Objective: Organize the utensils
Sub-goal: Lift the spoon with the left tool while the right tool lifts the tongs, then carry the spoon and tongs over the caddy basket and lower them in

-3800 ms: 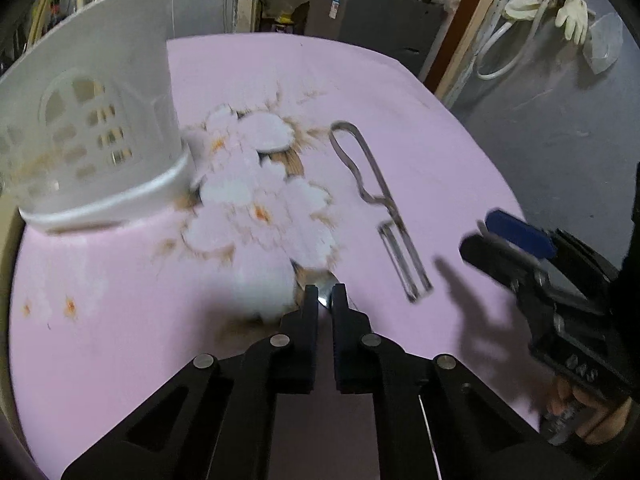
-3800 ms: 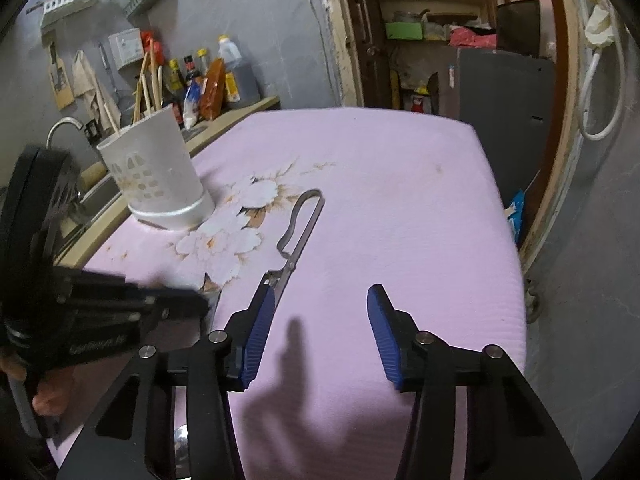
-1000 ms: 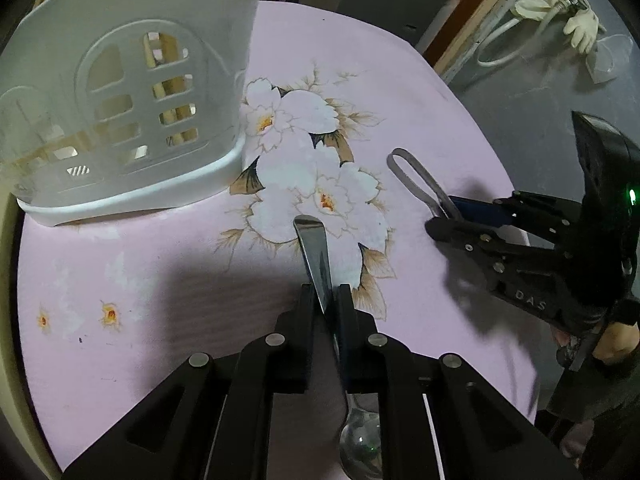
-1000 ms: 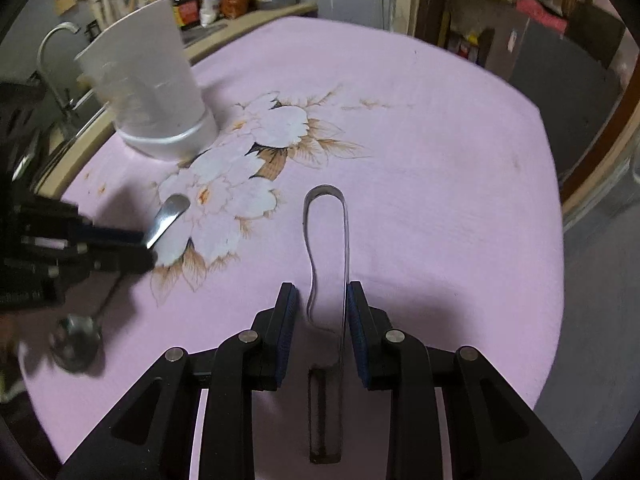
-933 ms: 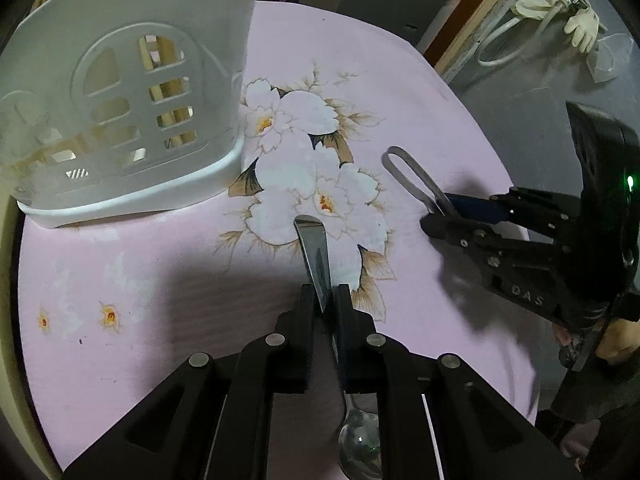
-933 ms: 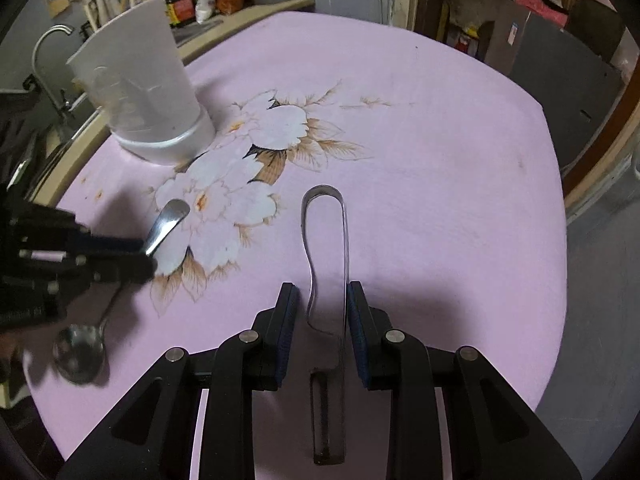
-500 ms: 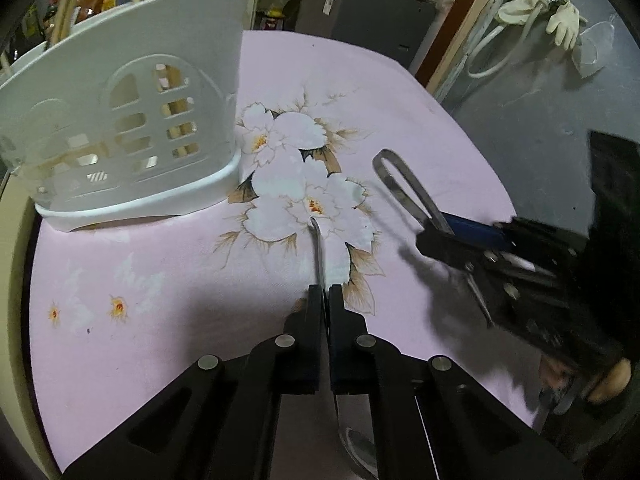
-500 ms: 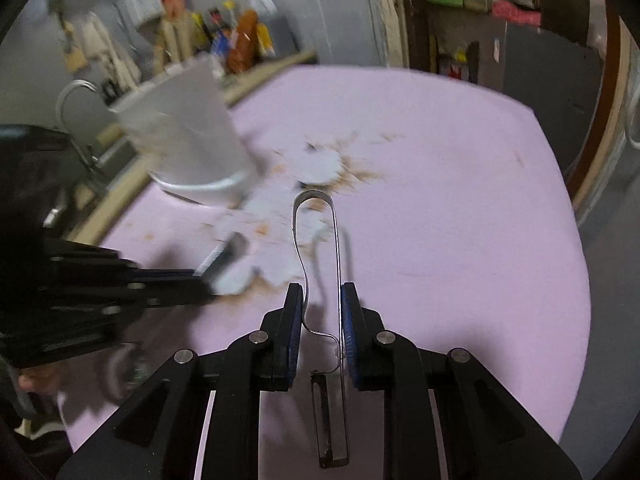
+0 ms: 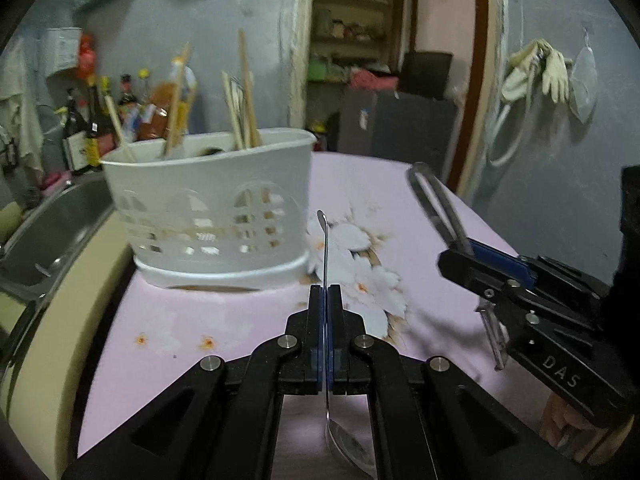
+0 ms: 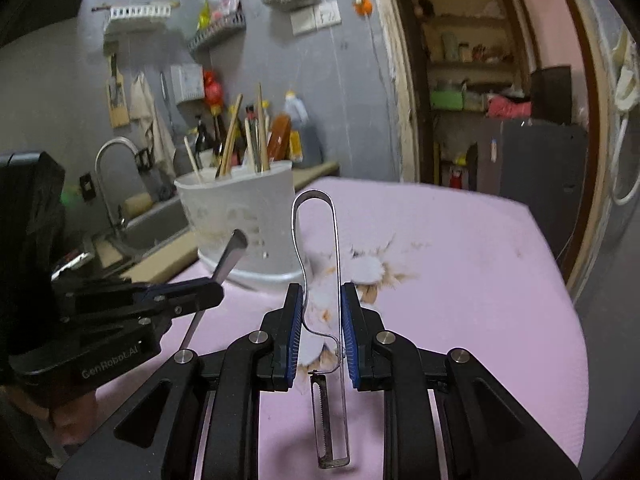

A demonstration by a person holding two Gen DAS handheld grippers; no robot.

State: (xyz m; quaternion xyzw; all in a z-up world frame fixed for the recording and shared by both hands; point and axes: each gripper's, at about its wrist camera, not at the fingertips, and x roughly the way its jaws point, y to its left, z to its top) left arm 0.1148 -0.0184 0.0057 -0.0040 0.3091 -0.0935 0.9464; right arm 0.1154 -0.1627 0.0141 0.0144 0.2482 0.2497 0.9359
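**Two tongs, two utensils lifted off the pink surface**

The left wrist view looks down the left tongs (image 9: 325, 292), clamped fully together on the handle of a metal spoon (image 9: 325, 248). The handle tip sticks out ahead of the fingertips and the bowl hangs behind them, near the camera. Only this view shows that bowl. It also shows rubber gloves (image 9: 540, 72) hanging on the wall far to the right of the tongs.

The right wrist view looks down the right tongs (image 10: 322, 304), closed to a narrow gap on the wire loop handle of a peeler (image 10: 320, 280). Both blue pads press the loop's sides, and the serrated blade end hangs behind the tips, over the surface (image 10: 480, 280). Only this view shows a tap (image 10: 112, 168) beyond the left tongs, and the peeler's blade clearly — in the left view the blade is a blur under the right tongs.

Count: one spoon, one peeler, one white utensil holder (image 10: 240, 224). The holder stands on the flowered cloth ahead and to the left of both tongs, apart from either. Several wooden sticks stand in it, too blurred to count. A sink (image 9: 48, 232) lies left of the holder.
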